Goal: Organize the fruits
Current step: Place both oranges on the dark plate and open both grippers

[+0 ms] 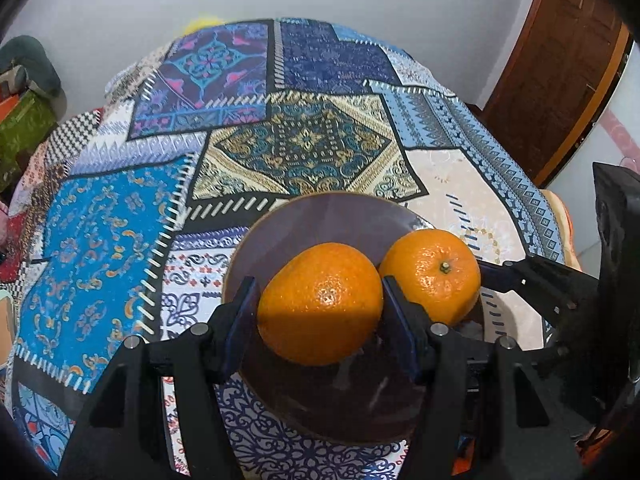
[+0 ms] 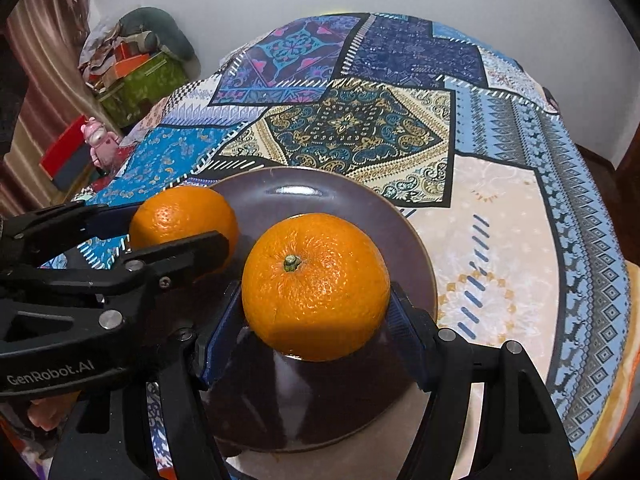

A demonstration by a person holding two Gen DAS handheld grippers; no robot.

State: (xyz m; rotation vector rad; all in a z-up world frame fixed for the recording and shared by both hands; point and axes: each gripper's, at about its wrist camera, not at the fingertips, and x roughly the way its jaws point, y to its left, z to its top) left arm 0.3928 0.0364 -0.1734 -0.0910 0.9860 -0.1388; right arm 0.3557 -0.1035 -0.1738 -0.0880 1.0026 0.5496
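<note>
A dark brown plate lies on the patchwork cloth; it also shows in the right wrist view. My left gripper is shut on an orange and holds it over the plate. My right gripper is shut on a second orange with its stem up, also over the plate. Each orange shows in the other view: the right one and the left one. The right gripper's body and the left gripper's body sit side by side.
The patterned patchwork tablecloth covers the whole table. A wooden door stands at the back right. Boxes and cloth bundles and a pink toy sit beyond the table's left edge.
</note>
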